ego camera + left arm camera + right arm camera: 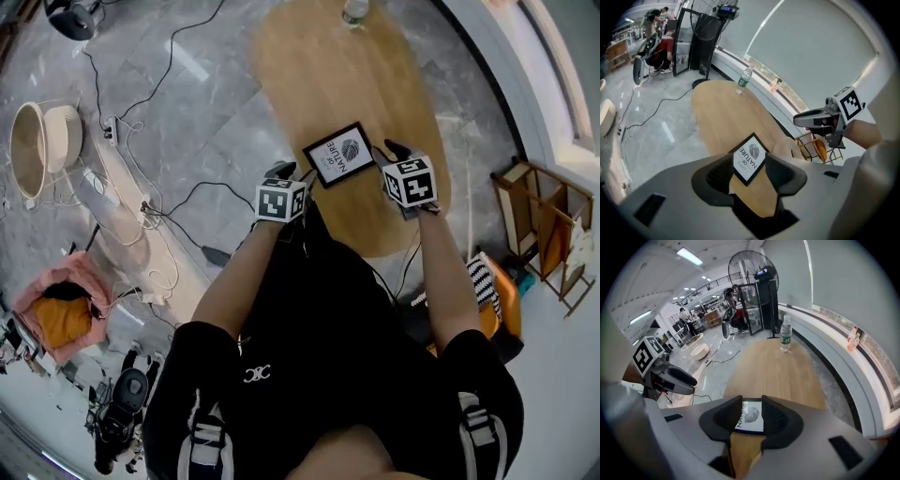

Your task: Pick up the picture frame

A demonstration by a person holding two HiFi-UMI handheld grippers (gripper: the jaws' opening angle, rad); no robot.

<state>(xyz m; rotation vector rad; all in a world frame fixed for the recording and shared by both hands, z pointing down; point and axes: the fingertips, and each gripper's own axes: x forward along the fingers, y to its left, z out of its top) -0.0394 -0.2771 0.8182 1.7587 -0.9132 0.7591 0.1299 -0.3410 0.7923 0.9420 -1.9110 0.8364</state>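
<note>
The picture frame [339, 154] has a black border and a white print. It lies flat near the close end of the oval wooden table [319, 66]. My left gripper [292, 172] hangs over the frame's left corner, my right gripper [397, 152] just off its right side. In the left gripper view the frame [750, 158] shows in the gap of the open left gripper [750, 174], with nothing gripped. In the right gripper view the frame [750, 416] lies beyond the open right gripper [751, 421], apart from its pads.
A water bottle [786, 333] stands at the table's far end. Cables and a power strip [110, 131] trail over the marble floor on the left, near a round basket [42, 141]. A wooden rack [544, 225] stands to the right of the table.
</note>
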